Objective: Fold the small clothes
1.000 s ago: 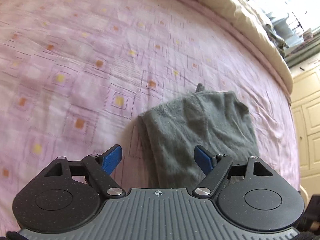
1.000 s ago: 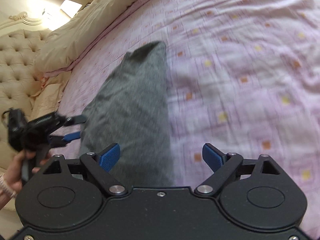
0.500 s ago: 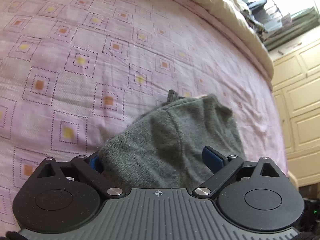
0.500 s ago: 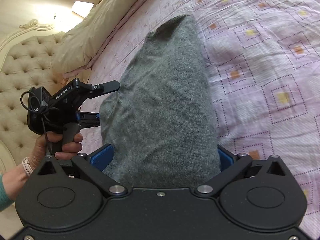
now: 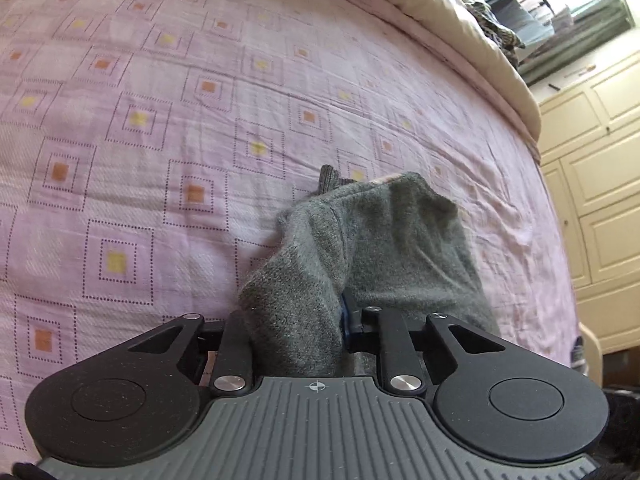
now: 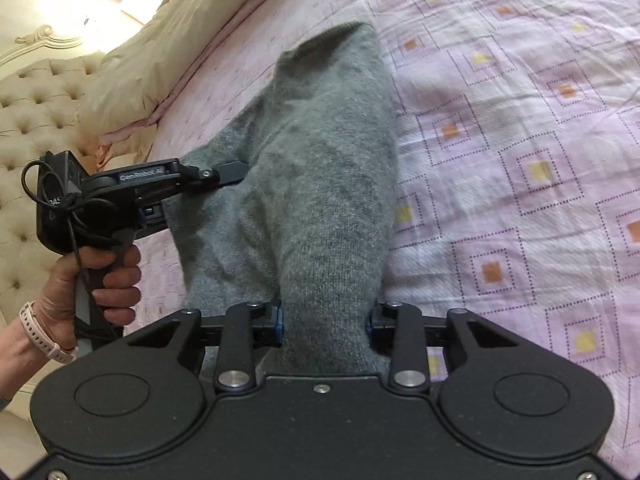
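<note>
No bins, baskets or drawers with anything in them here, just a bed with a pink sheet (image 5: pixel 168 128) printed with little yellow and orange squares, and a cream quilt (image 5: pixel 460 12) bunched along the far edge. Cream cupboards (image 5: pixel 592 168) stand past the end of the bed, and a tufted headboard (image 6: pixel 28 128) shows at the other side.

The thing being folded is a small grey knitted sweater (image 6: pixel 320 168). It's pulled up off the sheet at the near end, with its far end draping down onto the bed.

The left tongs (image 5: pixel 296 320) are closed down on a bunched edge of the sweater, the knit squeezed tight between the two fingers and spilling over them, so only a sliver of blue pad (image 5: pixel 346 312) peeks out. In the right camera you can see those same tongs coming in from the side, held in a hand (image 6: pixel 96 280) wearing a pale wristband (image 6: pixel 40 336).

The right tongs (image 6: pixel 325 320) are clamped on another fold of the sweater, with the grey fabric filling the whole gap between the blue pads (image 6: pixel 279 318). The two grips are near each other along the sweater's near edge.
</note>
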`<state>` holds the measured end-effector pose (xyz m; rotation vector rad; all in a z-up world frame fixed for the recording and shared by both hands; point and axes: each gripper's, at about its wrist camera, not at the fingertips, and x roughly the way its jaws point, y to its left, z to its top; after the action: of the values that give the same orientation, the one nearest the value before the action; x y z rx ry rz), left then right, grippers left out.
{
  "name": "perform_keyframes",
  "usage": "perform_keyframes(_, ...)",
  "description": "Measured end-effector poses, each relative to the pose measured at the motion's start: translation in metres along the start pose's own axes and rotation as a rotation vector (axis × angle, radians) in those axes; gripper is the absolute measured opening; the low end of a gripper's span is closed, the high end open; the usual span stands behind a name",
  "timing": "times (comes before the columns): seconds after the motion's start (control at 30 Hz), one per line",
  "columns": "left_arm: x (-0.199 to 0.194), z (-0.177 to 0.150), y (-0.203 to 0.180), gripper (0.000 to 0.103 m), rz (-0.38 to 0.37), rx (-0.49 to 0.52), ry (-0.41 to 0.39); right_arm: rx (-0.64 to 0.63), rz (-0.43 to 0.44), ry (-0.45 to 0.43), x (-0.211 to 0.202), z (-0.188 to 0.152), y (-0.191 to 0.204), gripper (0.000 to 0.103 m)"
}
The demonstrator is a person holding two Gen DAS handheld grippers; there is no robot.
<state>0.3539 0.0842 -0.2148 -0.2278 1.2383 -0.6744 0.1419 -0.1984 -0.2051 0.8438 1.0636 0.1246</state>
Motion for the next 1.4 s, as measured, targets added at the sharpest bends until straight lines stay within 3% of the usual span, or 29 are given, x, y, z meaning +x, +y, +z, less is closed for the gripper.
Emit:
perform_keyframes(0.27, -0.010, -0.032, -0.033, 0.021, -0.026, 0.008, 0.015, -0.027, 0.017, 0.012, -0.047, -0.027, -0.010, 0.041)
perform_keyframes(0.53, -0.008, -0.118, -0.100, 0.021, -0.077, 0.029, 0.111, -0.014, -0.025, 0.095, -0.115, -0.088, -0.059, 0.040)
perform_keyframes(0.63, -0.002, -0.147, -0.121, 0.021, -0.065, 0.066, 0.132, -0.009, -0.052, 0.105, -0.134, -0.109, -0.076, 0.042)
perform_keyframes(0.8, 0.014, -0.159, -0.120, 0.025, 0.086, 0.077, 0.099, -0.058, -0.162, 0.090, -0.144, -0.124, -0.084, 0.053)
perform_keyframes(0.93, 0.018, -0.153, -0.120, 0.034, 0.120, 0.077, 0.061, -0.111, -0.164, 0.040, -0.157, -0.128, -0.081, 0.067)
perform_keyframes(0.97, 0.016, -0.152, -0.122, 0.040, 0.140, 0.090, 0.045, -0.131, -0.168, 0.031, -0.160, -0.132, -0.080, 0.069)
perform_keyframes(1.03, 0.010, -0.150, -0.125, 0.045, 0.192, 0.095, 0.012, -0.163, -0.179, 0.010, -0.170, -0.135, -0.079, 0.072)
perform_keyframes(1.27, -0.039, -0.164, -0.141, 0.046, 0.366, 0.054, -0.140, -0.238, -0.225, -0.116, -0.187, -0.134, -0.067, 0.079)
perform_keyframes(1.4, -0.059, -0.188, -0.159, 0.047, 0.429, 0.070, -0.166, -0.259, -0.259, -0.135, -0.179, -0.123, -0.063, 0.082)
